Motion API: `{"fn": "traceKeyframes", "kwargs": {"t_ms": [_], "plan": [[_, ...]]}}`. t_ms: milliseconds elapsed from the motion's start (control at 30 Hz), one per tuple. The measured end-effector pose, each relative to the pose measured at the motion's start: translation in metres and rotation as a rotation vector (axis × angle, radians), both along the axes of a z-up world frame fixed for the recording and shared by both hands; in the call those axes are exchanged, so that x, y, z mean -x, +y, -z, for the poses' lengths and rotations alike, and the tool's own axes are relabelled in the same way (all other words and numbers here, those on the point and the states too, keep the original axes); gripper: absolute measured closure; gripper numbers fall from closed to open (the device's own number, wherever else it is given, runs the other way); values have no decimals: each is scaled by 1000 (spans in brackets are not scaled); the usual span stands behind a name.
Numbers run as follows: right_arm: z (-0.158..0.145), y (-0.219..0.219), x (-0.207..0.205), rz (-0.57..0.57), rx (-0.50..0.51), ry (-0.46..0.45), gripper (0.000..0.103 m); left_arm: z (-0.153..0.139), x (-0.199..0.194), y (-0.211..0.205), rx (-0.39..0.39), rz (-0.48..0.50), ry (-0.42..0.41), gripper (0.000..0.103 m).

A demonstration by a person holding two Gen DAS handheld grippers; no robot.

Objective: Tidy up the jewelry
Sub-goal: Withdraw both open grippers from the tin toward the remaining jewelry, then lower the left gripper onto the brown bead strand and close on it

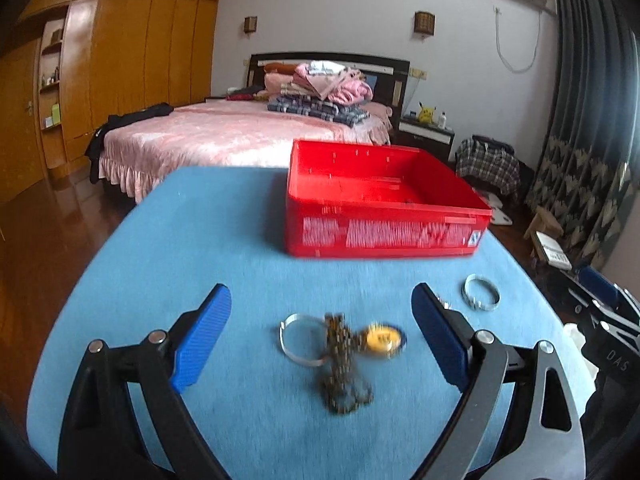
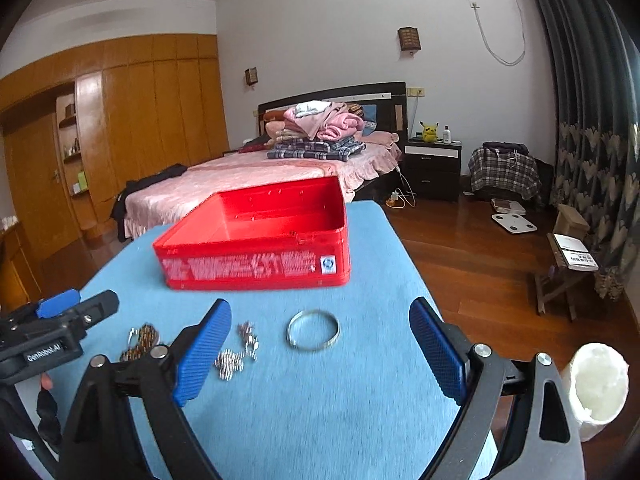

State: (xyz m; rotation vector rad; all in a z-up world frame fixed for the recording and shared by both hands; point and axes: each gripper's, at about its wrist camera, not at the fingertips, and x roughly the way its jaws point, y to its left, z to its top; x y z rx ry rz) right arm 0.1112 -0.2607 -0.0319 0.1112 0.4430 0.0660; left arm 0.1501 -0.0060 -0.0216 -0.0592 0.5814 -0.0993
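A red plastic bin [image 1: 384, 200] [image 2: 256, 240] stands at the far end of the blue table [image 1: 224, 248] [image 2: 320, 400]. My left gripper [image 1: 320, 332] is open above a silver bangle [image 1: 298, 338], a brown chain [image 1: 340, 364] and a yellow pendant [image 1: 382, 340], which lie between its blue fingers without touching them. A second silver bangle [image 1: 481, 292] [image 2: 313, 330] lies to the right, and my right gripper [image 2: 320, 340] stands open around it, clear of it. Small silver pieces [image 2: 236, 354] lie by the right gripper's left finger [image 2: 202, 352].
A bed [image 1: 224, 136] with folded clothes stands behind the table, with a wardrobe [image 1: 132, 72] on the left and a nightstand [image 2: 432, 168] on the right. Wooden floor, a small stool [image 2: 564, 256] and a curtain lie to the right. A white roll [image 2: 596, 388] sits by the right gripper.
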Motion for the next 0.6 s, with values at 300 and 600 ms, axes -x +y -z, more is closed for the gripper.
{"fn": "traceKeyframes", "kwargs": {"t_ms": [300,600], "plan": [[15,7,14,-7,-4,12,14,21,10,-2,-24,10,39,14],[23,12,17,-21,17,30,14,36,2,-4,-19,14,91,14]]}}
